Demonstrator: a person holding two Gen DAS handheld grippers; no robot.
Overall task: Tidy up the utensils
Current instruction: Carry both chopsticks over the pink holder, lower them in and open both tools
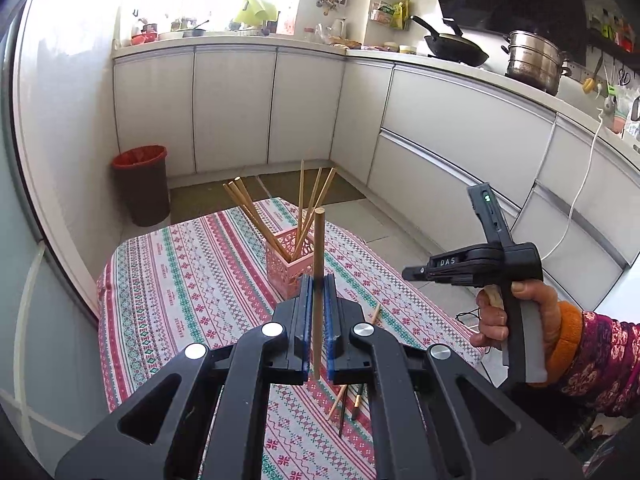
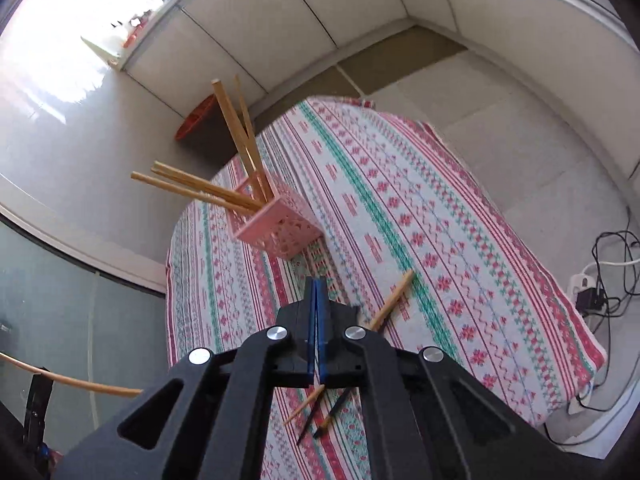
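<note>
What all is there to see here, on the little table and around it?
chopstick: one, light wood, upright between the left gripper's pads
pink basket: one, pink lattice plastic, standing on the tablecloth
chopsticks in basket: about six, light wood, leaning out in two bunches
loose chopsticks: about three, wood with dark tips, lying on the cloth near the grippers
tablecloth: one, white with red and green pattern, covering the table
bin: one, dark with red liner, on the floor by the cabinets
wok: one, black, on the counter
steamer pot: one, steel, on the counter
left gripper: black, blue pads, shut on the chopstick
right gripper: black, shut, holding nothing
hand: one, with orange cuff, holding the right gripper's handle
</note>
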